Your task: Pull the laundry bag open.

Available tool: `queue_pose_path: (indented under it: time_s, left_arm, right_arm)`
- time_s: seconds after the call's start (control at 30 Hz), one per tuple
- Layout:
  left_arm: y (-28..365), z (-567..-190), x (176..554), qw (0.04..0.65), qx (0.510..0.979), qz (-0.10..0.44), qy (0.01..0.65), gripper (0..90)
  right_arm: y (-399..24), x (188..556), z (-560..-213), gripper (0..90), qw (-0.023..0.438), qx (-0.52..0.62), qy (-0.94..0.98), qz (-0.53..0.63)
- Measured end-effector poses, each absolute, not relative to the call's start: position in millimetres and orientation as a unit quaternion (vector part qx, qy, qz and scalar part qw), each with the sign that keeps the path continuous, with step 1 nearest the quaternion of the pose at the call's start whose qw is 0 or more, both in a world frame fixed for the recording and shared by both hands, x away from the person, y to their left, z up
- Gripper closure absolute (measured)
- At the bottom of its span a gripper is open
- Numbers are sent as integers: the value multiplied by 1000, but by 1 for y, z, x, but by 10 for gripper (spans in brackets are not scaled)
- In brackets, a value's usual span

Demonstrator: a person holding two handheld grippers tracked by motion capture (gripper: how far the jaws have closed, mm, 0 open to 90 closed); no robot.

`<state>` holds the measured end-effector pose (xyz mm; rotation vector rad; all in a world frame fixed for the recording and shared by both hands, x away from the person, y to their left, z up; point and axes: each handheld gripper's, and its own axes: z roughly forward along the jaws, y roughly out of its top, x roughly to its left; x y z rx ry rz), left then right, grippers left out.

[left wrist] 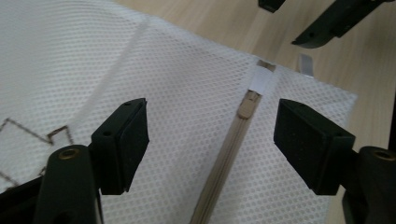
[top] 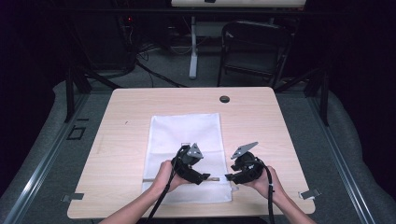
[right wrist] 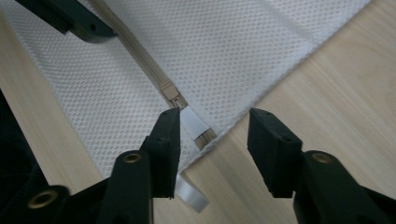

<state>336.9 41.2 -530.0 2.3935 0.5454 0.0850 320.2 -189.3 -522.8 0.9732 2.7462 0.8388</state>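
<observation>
Two grippers, left (top: 204,177) and right (top: 229,177), fingers apart over mesh bag (top: 184,135) zipper (left wrist: 223,154).

The high view looks forward and down from above the person's side onto the whole wooden table (top: 261,121), with the floor and a chair (top: 254,46) beyond. The left gripper view sits close over the white mesh bag (left wrist: 187,98), facing along its zipper (left wrist: 219,168) toward the bag's corner. The right gripper view looks down just as closely at that same zipper end (right wrist: 170,93) and corner, from the opposite side.
</observation>
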Motion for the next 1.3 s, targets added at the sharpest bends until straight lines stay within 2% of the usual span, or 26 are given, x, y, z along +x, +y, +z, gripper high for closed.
queue_pose_path:
  time_s: [0.13,0.2,0.33,0.4,1.0,1.3]
  left_arm:
    - [32,-537,334,332,924,22,189,360]
    - [26,-541,334,328,927,17,180,408]
    - [17,-549,333,321,932,4,167,533]
    - [13,-553,333,315,935,3,163,564]
    - [5,-561,331,302,945,20,122,793]
    - [4,-564,334,305,943,5,133,784]
  right_arm:
    - [-185,320,-526,746,54,313,909,269]
    - [-184,320,-528,800,55,312,911,264]
    - [-180,320,-532,869,56,314,911,260]
    - [-178,320,-533,900,54,315,911,261]
    - [-162,325,-557,900,31,323,913,249]
    - [-165,327,-558,900,18,329,909,254]
